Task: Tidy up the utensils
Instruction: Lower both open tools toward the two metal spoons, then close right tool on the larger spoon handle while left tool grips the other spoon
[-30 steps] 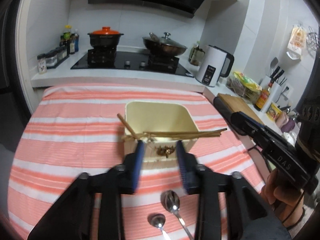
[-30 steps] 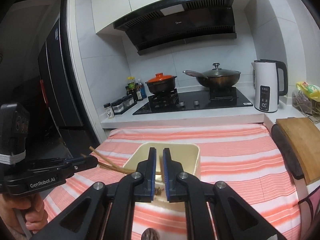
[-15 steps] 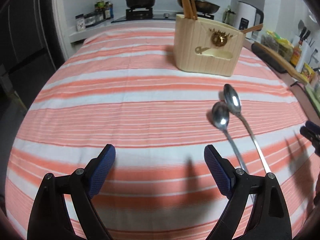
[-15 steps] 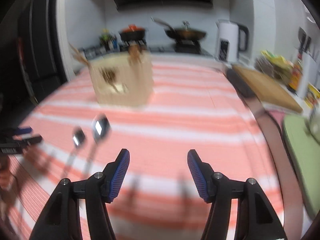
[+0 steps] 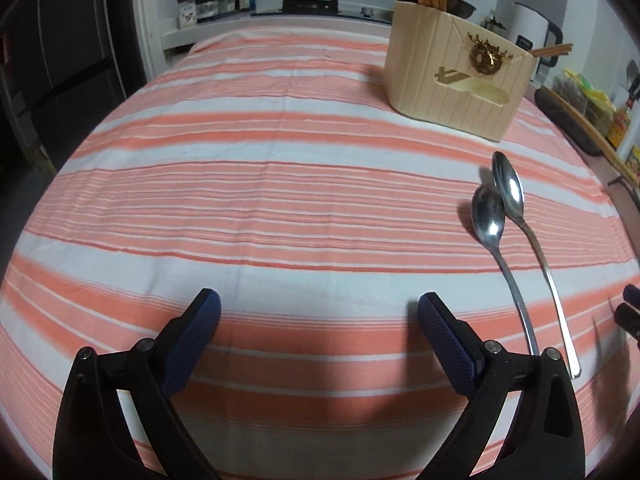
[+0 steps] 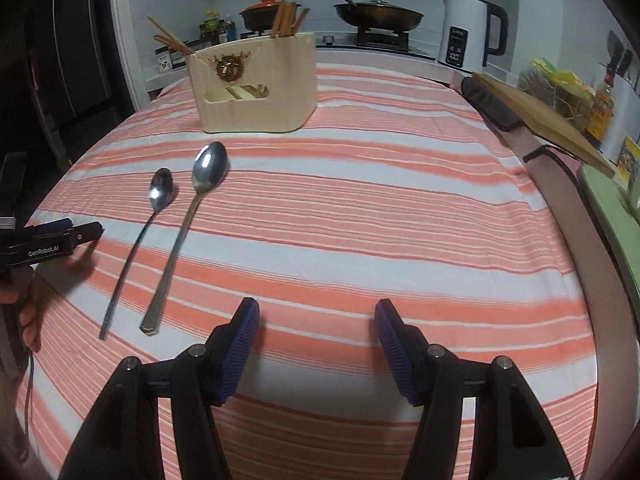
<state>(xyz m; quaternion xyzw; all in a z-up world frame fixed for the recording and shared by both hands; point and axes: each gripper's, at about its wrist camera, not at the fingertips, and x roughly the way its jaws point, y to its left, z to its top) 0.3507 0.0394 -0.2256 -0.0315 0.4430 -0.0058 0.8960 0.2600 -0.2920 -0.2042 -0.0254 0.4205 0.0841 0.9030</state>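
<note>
— Now, both grippers low over the striped tablecloth (image 5: pixel 280 184). What's the left gripper (image 5: pixel 319 312) doing?

— Jaws have just been opening; they stand very wide, nothing between them, only cloth.

— And the right gripper (image 6: pixel 317 320)?

— Parted about halfway after opening up, also empty.

— Where are the utensils?

— Two steel spoons lie side by side on the cloth between the grippers, bowls toward the holder. The smaller spoon (image 6: pixel 140 240) sits nearer the left gripper, the larger spoon (image 6: pixel 188 232) just beside it; from the left wrist their bowls overlap.

— The holder?

— Cream utensil holder (image 6: pixel 256 84) stands upright beyond the spoons, wooden chopsticks (image 6: pixel 286 20) sticking up from it.
</note>
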